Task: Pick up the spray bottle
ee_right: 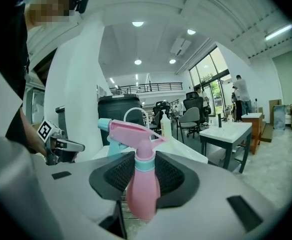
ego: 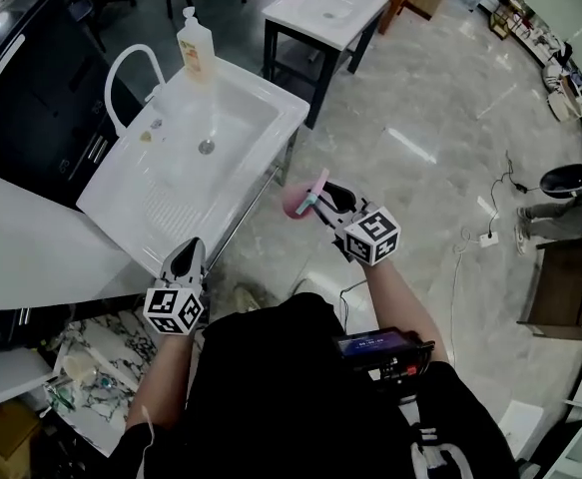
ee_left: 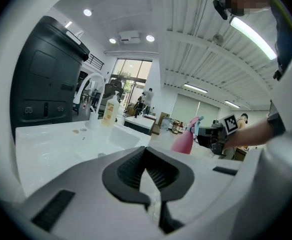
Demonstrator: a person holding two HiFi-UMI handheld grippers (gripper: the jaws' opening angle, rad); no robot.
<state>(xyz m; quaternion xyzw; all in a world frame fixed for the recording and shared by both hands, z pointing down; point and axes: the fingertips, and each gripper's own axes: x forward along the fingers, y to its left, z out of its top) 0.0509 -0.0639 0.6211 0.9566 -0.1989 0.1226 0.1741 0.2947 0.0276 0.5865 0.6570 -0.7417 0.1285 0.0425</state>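
The pink spray bottle [ego: 298, 203] with a light blue collar and nozzle is up in the air beside the sink's right corner, over the floor. My right gripper [ego: 320, 200] is shut on it. In the right gripper view the bottle [ee_right: 141, 189] stands upright between the black pads [ee_right: 173, 176], which clasp its neck and shoulder. My left gripper [ego: 188, 250] hovers at the sink's near edge, its jaws shut with nothing between them [ee_left: 146, 156]. From there the bottle [ee_left: 184, 140] and the right gripper [ee_left: 213, 136] show off to the right.
A white sink unit [ego: 261, 98] with a curved white faucet [ego: 131, 68] and a soap pump bottle [ego: 195, 46] fills the upper left. A second white basin table [ego: 325, 13] stands behind it. A black cabinet [ego: 31, 78] is at far left. Cables [ego: 490, 218] lie on the marble floor.
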